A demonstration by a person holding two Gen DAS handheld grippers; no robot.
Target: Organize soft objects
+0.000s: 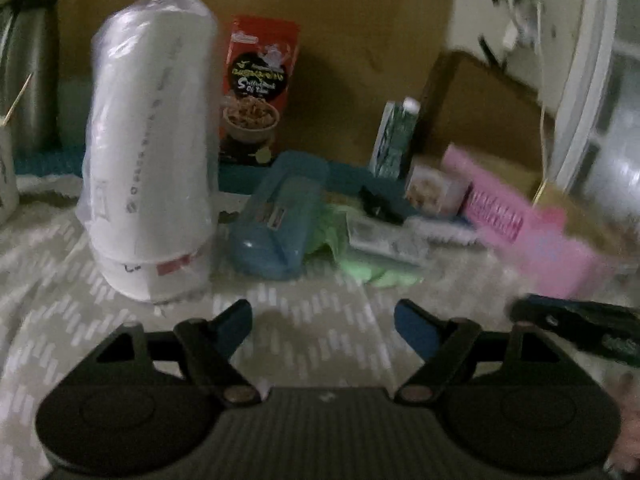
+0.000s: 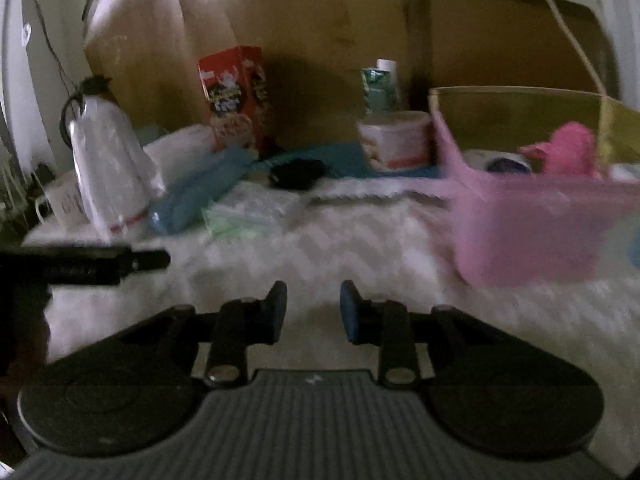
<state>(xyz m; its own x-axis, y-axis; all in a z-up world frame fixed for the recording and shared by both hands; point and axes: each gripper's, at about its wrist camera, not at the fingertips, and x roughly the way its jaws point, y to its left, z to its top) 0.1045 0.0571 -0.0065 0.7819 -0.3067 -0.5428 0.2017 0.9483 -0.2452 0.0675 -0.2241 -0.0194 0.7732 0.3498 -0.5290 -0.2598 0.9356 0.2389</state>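
A: Where are the soft things?

B: A pink fluffy item [image 2: 570,148] sits inside the pink basket [image 2: 532,232], on the right of the patterned cloth [image 2: 320,248]. It looks fuzzy and bright pink; the blur hides its shape. A crumpled green bag [image 1: 340,236] lies on the cloth near the middle, just beside a blue plastic case [image 1: 276,220].

A: Any writing you can read?

B: Little. The red box [image 1: 258,88] standing against the cardboard [image 1: 360,40] shows a bowl of food and a large "5", but the brand is too blurred to read. The sleeve of white cups [image 1: 148,160], wrapped in clear plastic, has a line of small print down its side, unreadable. A green carton [image 1: 394,140] stands further right; its label is also smeared.

A: And the tools?

B: The left gripper [image 1: 322,320] hovers over the cloth with its blue pads well apart and nothing between them. The right gripper [image 2: 314,308] has its pads closer together, a narrow gap left, also empty. Neither touches anything.

A: Anything else in the basket?

B: A round white object with a dark patch, beside the pink item.
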